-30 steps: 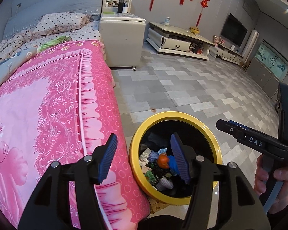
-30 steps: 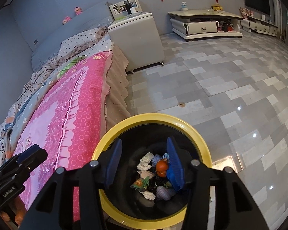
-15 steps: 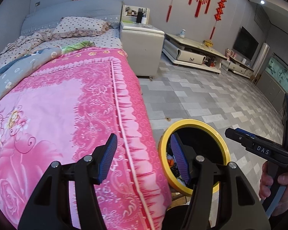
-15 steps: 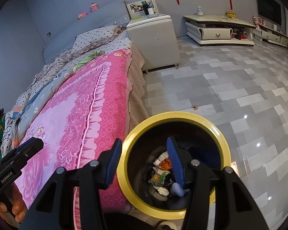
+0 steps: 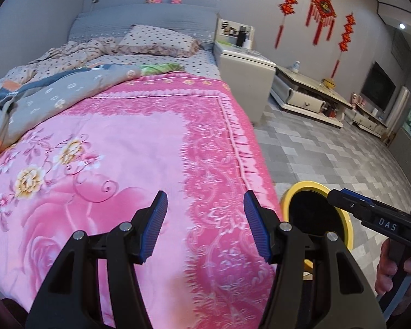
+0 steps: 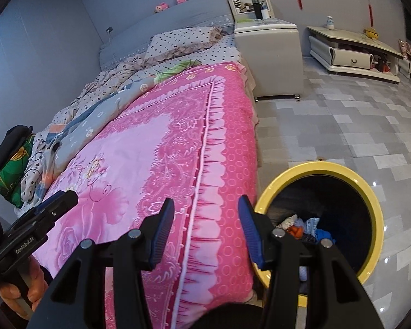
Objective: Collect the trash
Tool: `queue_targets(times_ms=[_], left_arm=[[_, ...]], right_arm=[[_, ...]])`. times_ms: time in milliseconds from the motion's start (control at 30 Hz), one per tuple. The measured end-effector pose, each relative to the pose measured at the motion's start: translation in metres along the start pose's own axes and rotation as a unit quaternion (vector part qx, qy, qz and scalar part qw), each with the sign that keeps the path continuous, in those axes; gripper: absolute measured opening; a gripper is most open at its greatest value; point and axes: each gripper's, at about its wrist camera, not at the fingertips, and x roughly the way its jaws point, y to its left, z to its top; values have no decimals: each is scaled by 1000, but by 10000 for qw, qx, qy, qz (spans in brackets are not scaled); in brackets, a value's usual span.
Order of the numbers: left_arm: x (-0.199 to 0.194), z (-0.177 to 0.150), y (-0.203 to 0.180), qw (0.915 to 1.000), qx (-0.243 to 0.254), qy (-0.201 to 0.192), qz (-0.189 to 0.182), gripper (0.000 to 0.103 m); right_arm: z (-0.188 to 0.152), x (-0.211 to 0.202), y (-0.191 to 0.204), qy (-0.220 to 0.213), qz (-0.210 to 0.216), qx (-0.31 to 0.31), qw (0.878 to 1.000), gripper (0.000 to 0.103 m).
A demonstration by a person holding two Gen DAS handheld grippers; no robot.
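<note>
- Scanning for the next piece of trash, with both tools over the near end of the bed: left hand-held gripper with blue pads apart and nothing between them, right hand-held gripper likewise spread and empty.
- Nothing plainly recognisable as litter on the pink floral quilt; smooth and bare across its middle and near edge in both views.
- Worth checking the far-left side, where the grey patterned blanket and crumpled dotted bedding bunch up; small scraps could hide in those folds, though none can be made out.
- Green printed item at the far-left edge in the right wrist view: too unclear to call trash or bedding.
- Yellow-rimmed bin on the tiled floor, just beside the right edge of the bed, already holding mixed scraps at the bottom.
- Keeping the bin within reach on the right while searching; short carry back that way.
- Approaching any find from above with pads wide, pinching only the item and not the quilt fabric, which would lift and drag.
- Holding the two tools well apart to avoid a clash, since each shows at the edge of the other's view.
</note>
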Motion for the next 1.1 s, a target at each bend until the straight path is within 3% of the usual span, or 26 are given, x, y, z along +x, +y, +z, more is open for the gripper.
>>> queue_targets(times_ms=[167, 500, 767, 967, 1100], left_arm=[[-12, -12, 40, 9994, -203, -15, 271, 55], [-35, -38, 107, 9959, -508, -142, 741, 63], [-59, -54, 125, 9902, -653, -780, 957, 88], [-80, -55, 118, 9844, -465, -1316, 1073, 93], [-92, -56, 114, 9823, -418, -1494, 1048, 93]], right_arm=[[-2, 14, 37, 42, 173, -131, 9998, 46], [-14, 31, 83, -131, 87, -285, 9995, 47], [-29, 30, 95, -557, -179, -181, 9981, 78], [-37, 15, 97, -1070, -307, -83, 9937, 93], [-42, 2, 101, -1492, -624, -155, 9867, 95]])
